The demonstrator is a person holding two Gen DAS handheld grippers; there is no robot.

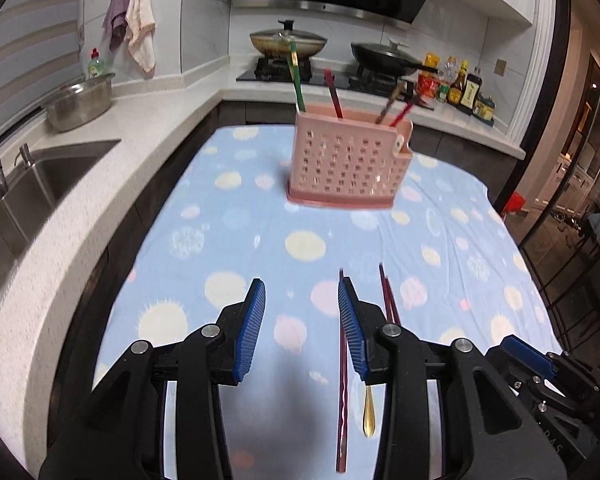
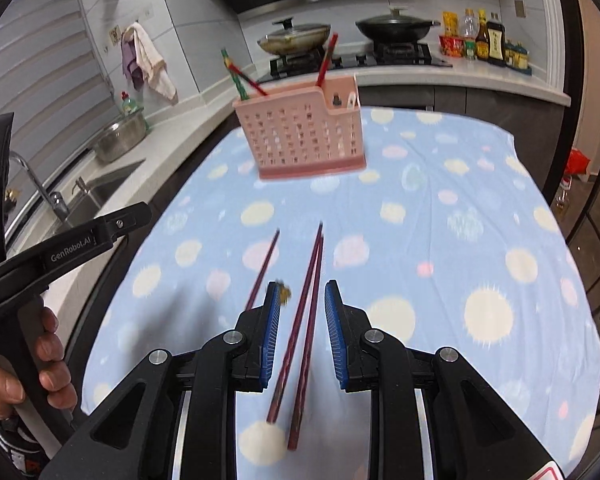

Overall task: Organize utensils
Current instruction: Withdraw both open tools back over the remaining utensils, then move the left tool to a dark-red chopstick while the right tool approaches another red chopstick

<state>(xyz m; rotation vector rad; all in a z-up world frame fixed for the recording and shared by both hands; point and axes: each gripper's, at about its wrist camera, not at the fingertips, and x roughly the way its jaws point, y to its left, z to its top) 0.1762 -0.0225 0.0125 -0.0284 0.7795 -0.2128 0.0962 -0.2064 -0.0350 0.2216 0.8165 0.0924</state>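
We see our left tongs (image 1: 302, 292) spread with nothing pinched, hanging over the surface (image 1: 228, 240) under its blue dotted cloth, a single dark red chopstick (image 1: 343, 384) lying below the right pad beside a small golden spoon (image 1: 368, 412). Our right tongs (image 2: 300, 296) are also spread and pinch nothing, and a pair of dark red chopsticks (image 2: 300, 344) lies on the cloth in the gap between their pads. The pink perforated utensil holder (image 1: 348, 160) stands upright at the far end, already holding several chopsticks (image 1: 336, 92).
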